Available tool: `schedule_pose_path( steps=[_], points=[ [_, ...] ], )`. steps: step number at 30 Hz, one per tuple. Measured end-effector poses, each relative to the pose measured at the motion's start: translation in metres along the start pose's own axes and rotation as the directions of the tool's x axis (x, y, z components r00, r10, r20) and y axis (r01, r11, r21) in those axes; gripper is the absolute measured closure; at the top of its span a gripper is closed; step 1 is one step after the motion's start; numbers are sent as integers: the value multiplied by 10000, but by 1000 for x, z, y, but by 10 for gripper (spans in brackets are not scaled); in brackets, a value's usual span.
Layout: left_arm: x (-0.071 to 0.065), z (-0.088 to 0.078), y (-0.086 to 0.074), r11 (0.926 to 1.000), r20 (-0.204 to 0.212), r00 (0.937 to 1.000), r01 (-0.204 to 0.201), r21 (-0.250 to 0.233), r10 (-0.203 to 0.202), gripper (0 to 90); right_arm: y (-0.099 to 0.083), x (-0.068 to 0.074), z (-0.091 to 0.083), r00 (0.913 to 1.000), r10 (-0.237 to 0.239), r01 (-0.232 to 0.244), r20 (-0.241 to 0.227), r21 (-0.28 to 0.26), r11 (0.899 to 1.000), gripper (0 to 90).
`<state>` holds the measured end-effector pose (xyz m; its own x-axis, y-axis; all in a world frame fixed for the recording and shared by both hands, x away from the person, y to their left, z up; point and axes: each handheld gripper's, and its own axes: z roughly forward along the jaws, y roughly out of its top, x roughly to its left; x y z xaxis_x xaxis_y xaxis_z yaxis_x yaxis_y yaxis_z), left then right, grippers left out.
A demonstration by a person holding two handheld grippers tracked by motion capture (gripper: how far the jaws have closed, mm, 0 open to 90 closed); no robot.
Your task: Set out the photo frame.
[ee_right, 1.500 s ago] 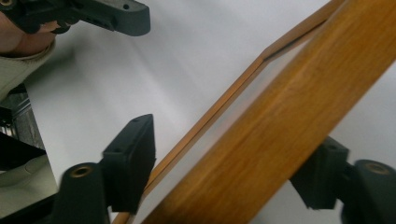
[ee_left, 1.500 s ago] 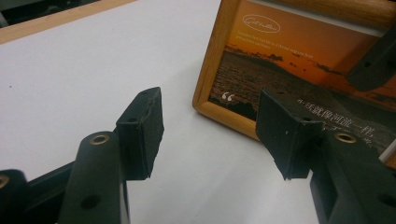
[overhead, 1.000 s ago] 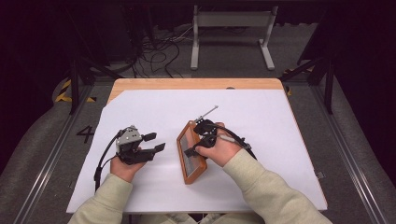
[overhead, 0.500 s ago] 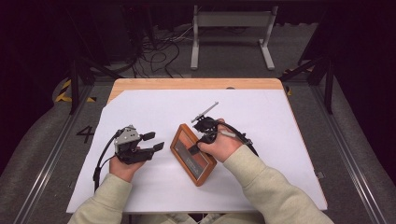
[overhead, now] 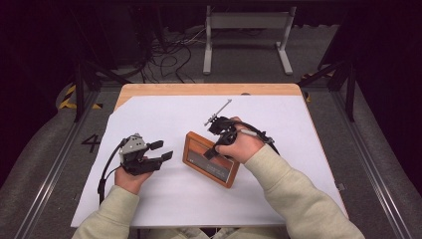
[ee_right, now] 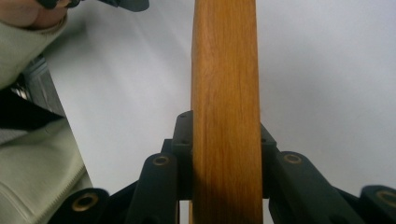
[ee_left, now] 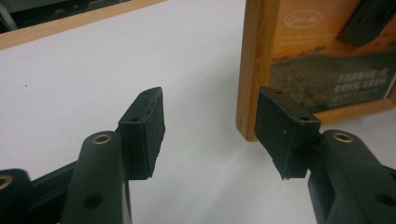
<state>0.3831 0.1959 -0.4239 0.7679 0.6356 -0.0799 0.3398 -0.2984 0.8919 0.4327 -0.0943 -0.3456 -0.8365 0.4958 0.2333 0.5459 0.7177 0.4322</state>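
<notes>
Left of centre in the high view: left hand-held gripper [overhead: 160, 151] unmoved, jaws apart, empty. Centre: wooden picture frame [overhead: 210, 159] turned, one edge raised off the counter [overhead: 149, 209]. Just right: right hand-held gripper [overhead: 215, 144], jaws just closing, clamped on its rim, ready to lift.

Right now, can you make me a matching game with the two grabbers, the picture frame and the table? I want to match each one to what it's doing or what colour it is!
Things:
1. left gripper
2. right gripper
3. wooden picture frame
4. table cover

Matches:
A. white and flat
B. jaws apart, nothing between them
C. gripped by its edge
D. jaws shut on a wooden edge

Right pairs: 1-B, 2-D, 3-C, 4-A
</notes>
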Motion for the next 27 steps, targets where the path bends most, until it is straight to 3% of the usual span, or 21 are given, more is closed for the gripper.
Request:
schedule_pose_path(
  steps=[3,8,12,20,21,23,26,27],
  points=[
    [1,-1,-1,10000,-30,10000,-73,27,73,429,3,-2,-7,9985,-550,551,-54,168,9983,715],
    [0,-3,-2,10000,-40,10000,47,30,-47,429,9,-6,-18,9858,-1631,1649,-398,466,9852,715],
    [0,-3,-2,10000,-107,9999,-26,22,26,430,13,-12,-24,9677,-2424,2459,-690,474,9681,714],
    [1,-2,-2,10000,-76,10000,-24,37,24,431,15,-29,-22,9184,-3821,3889,-1032,565,9196,714],
    [1,-2,-2,10000,-76,10000,-24,37,24,431,15,-29,-22,9184,-3821,3889,-1032,565,9196,714],
    [1,-2,-2,10000,-77,10000,-24,39,25,431,15,-34,-19,9080,-4032,4115,-1141,622,9093,713],
    [1,-2,-2,10000,-68,10000,12,30,-12,431,15,-41,-14,9074,-4028,4130,-1201,761,9076,713],
    [1,-2,-2,10000,-83,10000,-17,23,17,431,15,-43,-12,9026,-4122,4230,-1243,768,9029,713]
  ],
)
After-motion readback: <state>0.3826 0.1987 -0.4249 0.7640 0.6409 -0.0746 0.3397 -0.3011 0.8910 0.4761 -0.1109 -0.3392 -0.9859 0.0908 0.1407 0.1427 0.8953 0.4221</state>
